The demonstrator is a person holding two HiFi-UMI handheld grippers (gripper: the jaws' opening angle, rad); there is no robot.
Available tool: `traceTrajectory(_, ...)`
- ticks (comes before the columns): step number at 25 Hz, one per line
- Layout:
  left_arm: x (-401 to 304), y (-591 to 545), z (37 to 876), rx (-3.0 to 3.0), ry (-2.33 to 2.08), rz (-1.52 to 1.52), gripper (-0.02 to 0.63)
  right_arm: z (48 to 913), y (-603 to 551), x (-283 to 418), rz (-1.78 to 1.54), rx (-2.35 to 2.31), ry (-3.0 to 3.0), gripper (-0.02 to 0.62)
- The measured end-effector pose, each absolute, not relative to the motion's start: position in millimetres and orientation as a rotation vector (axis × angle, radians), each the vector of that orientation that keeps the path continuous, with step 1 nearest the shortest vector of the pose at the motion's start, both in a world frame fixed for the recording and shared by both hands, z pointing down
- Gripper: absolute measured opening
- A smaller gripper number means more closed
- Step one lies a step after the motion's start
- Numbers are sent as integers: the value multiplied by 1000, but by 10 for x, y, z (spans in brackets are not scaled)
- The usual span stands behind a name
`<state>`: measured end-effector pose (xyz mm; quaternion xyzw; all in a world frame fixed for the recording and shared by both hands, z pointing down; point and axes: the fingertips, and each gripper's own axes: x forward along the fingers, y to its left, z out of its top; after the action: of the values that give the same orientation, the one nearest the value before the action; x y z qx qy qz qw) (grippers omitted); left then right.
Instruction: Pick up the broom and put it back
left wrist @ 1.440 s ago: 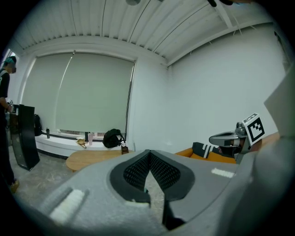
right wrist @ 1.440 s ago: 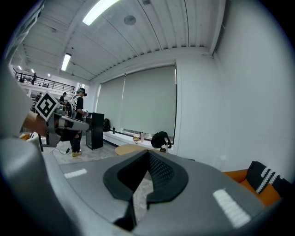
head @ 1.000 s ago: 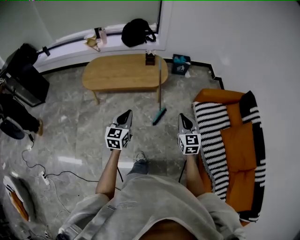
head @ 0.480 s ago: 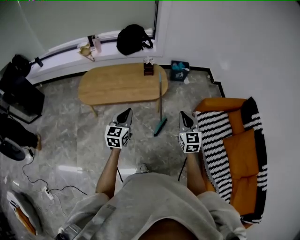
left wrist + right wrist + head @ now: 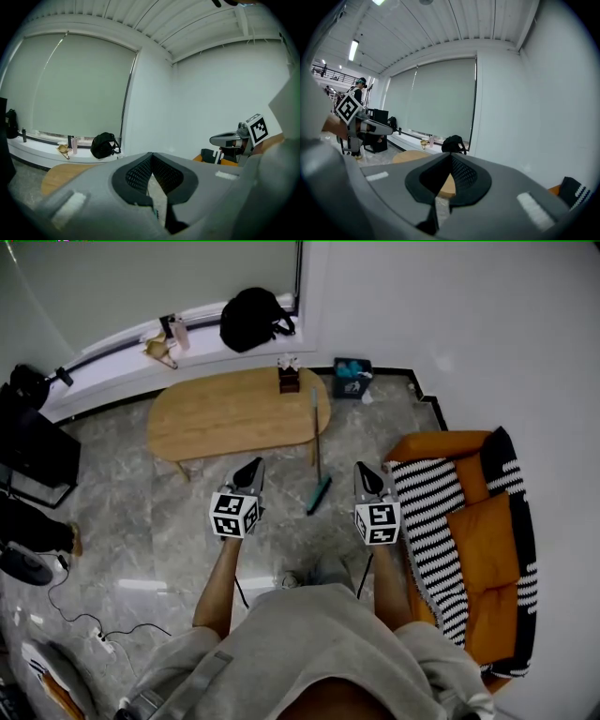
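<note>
A: Where's the broom point(image 5: 317, 442)?
B: Centre frame, head on the floor, handle apparently propped on the table point(image 5: 216, 418) end to stay upright.
A: Tools?
B: Left gripper point(image 5: 249, 472) and right gripper point(image 5: 368, 478) both closed, empty, flanking it for the approach.

Grey short-sleeve top point(image 5: 309, 643), btm centre. On left gripper point(image 5: 250, 468) & right gripper point(image 5: 367, 470): grey pointed shells, blk mesh pads point(image 5: 138, 176), b/w marker cubes point(image 5: 234, 515).
</note>
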<state>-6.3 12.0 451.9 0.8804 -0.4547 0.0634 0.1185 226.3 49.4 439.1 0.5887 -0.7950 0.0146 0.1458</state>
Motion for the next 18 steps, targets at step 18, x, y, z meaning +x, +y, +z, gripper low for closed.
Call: traceTrajectory(18, 270, -1098, 4555, 2496, -1446, 229, -3, 4522, -981, 2585, 66, 1598, -2373, 2)
